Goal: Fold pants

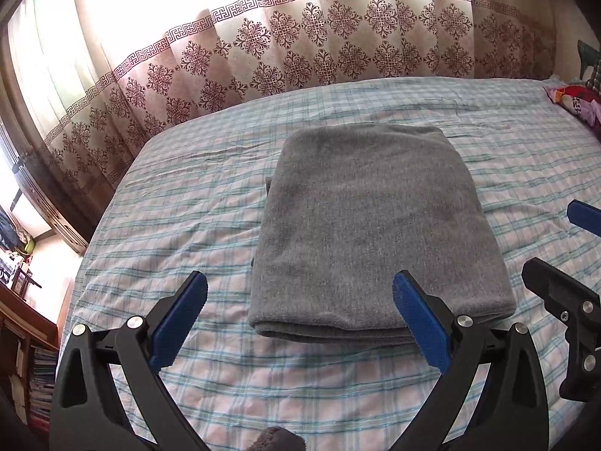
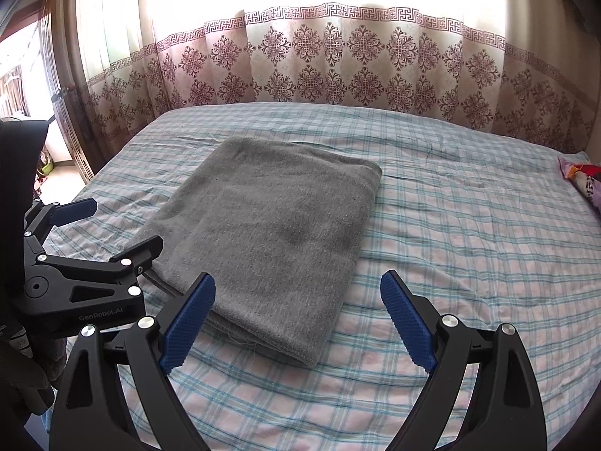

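Grey pants (image 1: 372,225) folded into flat rectangular stack, lying on checked bedsheet (image 1: 180,233), untouched.

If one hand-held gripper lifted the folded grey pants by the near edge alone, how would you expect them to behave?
The folded grey pants would probably droop and unfold, since they are soft stacked layers with nothing stiff. The fuzzy knit looks grippy rather than slippery. Pushed across the plaid bedsheet, they would likely bunch instead of sliding cleanly.
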Motion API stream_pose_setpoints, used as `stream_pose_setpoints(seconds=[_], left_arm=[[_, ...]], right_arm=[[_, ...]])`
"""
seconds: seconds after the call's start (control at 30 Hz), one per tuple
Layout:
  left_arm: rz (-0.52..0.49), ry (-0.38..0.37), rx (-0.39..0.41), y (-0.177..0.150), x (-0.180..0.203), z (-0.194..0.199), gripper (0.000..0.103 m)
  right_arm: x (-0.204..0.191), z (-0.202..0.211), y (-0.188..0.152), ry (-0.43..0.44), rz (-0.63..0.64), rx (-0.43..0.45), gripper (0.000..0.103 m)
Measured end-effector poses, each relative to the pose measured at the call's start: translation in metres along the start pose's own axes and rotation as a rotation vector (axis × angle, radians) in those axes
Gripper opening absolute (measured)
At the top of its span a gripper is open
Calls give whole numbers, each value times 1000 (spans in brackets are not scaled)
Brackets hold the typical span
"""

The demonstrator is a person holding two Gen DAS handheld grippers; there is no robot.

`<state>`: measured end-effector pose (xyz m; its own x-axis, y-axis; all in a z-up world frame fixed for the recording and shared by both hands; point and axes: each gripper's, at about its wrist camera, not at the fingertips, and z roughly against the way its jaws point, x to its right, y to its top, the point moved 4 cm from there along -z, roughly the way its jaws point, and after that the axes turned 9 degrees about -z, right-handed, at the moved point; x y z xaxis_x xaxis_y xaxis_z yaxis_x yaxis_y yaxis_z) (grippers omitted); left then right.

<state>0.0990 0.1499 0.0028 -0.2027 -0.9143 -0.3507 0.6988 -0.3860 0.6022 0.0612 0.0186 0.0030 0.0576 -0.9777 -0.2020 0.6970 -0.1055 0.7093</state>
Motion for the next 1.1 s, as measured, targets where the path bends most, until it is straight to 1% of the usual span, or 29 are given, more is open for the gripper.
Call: stream_pose_setpoints(seconds=[0.27, 0.43, 0.57, 0.67, 0.8, 0.97, 1.1], left_arm=[[11, -14, -23, -3, -1, -7, 100], [61, -47, -74, -11, -12, -28, 100], [92, -88, -102, -11, -22, -48, 100], [121, -139, -120, -8, -28, -64, 100], [173, -231, -155, 1, -38, -94, 100], [241, -328, -191, 10, -49, -127, 100], [322, -444, -223, 15, -58, -156, 100]], right_arm=[[-1, -5, -3, -2, -8, -19, 89], [6, -19, -4, -18, -17, -40, 89], [19, -38, -1, -33, -66, -70, 89], [27, -51, 5, -55, -73, -73, 89], [35, -70, 15, -60, -84, -82, 89], [43, -97, 25, -38, -125, -112, 89], [52, -123, 28, -9, -174, -157, 89]])
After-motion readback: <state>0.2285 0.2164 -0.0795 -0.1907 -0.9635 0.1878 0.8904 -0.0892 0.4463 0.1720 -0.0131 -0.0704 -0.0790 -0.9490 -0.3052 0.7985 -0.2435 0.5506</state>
